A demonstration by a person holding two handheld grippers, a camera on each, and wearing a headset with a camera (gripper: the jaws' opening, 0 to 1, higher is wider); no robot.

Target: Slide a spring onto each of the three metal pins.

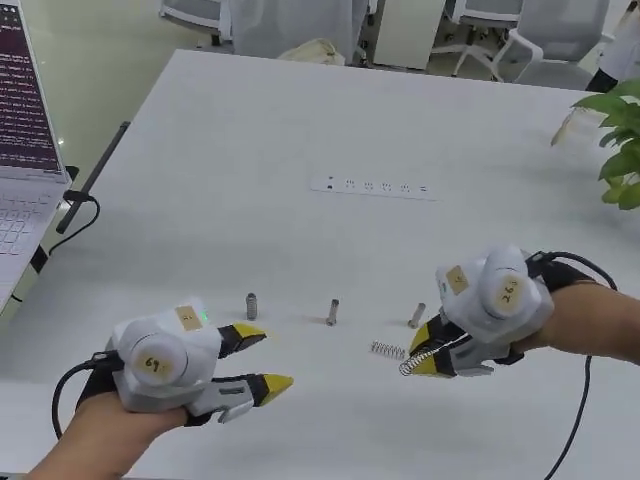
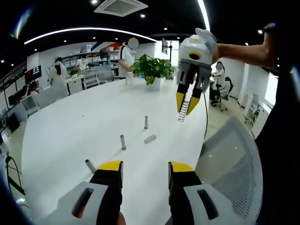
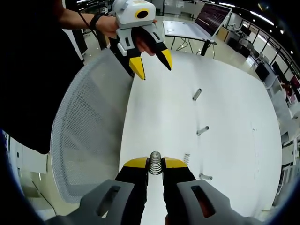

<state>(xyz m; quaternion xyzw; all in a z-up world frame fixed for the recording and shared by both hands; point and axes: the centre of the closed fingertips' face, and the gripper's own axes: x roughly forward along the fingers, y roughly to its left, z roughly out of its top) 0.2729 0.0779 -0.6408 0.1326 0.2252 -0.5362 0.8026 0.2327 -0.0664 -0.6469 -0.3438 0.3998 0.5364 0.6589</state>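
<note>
Three short metal pins (image 1: 251, 305) (image 1: 332, 312) (image 1: 417, 316) stand in a row on the white table (image 1: 300, 130). A loose spring (image 1: 387, 350) lies just in front of the rightmost pin. My right gripper (image 1: 428, 358) hovers near that pin, shut on a second spring (image 1: 413, 363); in the right gripper view this spring (image 3: 155, 162) sits pinched between the yellow tips of the gripper (image 3: 155, 163). My left gripper (image 1: 262, 358) is open and holds nothing, in front of the leftmost pin. In the left gripper view its jaws (image 2: 146, 166) stand wide apart, and the pins (image 2: 123, 141) lie ahead.
A laptop (image 1: 20, 130) and a black cable (image 1: 75, 215) sit at the table's left edge. A socket strip (image 1: 375, 187) is set into the middle, and a plant (image 1: 620, 140) stands far right. A mesh chair (image 3: 89, 126) is at the near edge.
</note>
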